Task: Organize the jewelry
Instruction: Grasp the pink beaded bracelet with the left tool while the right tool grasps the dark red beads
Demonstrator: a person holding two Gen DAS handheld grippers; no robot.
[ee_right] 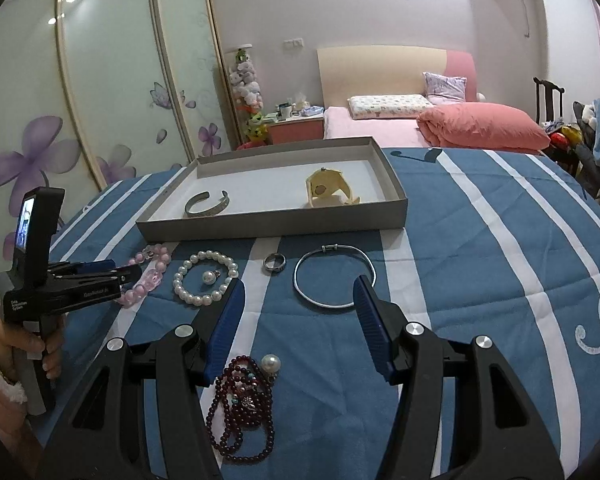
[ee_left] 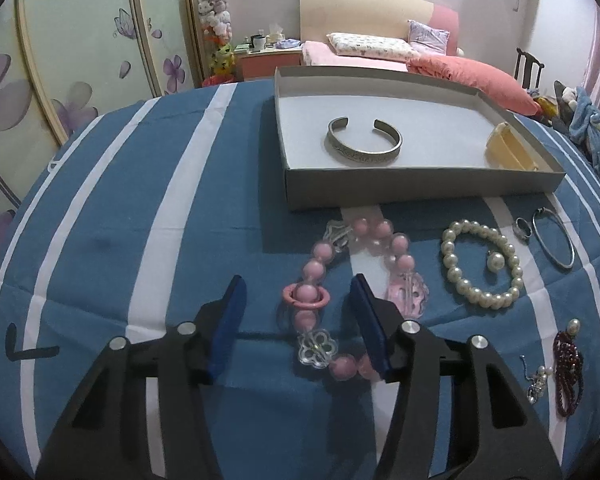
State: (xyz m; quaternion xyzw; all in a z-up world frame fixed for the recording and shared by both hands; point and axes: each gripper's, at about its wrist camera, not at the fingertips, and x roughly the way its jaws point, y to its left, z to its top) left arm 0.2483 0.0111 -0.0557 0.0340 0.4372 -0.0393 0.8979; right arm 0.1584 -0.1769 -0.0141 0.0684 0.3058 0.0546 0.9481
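grey tray (ee_left: 419, 188), silver cuff (ee_left: 363, 142), cream piece (ee_left: 507, 148)

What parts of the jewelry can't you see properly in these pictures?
- Pink bead necklace: in the left wrist view its near end is hidden behind the gripper's right blue finger.
- Dark red bead string: partly covered by the right gripper's black frame.
- Silver cuff: engraving too small to read.
- Small silver charm: too tiny to identify.

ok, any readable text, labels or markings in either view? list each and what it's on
Left gripper body, small white print by the grip: too blurred to read.
Same body, side print: too small to read.
Silver cuff in the box: engraved band, not legible.
Nothing else carries text.
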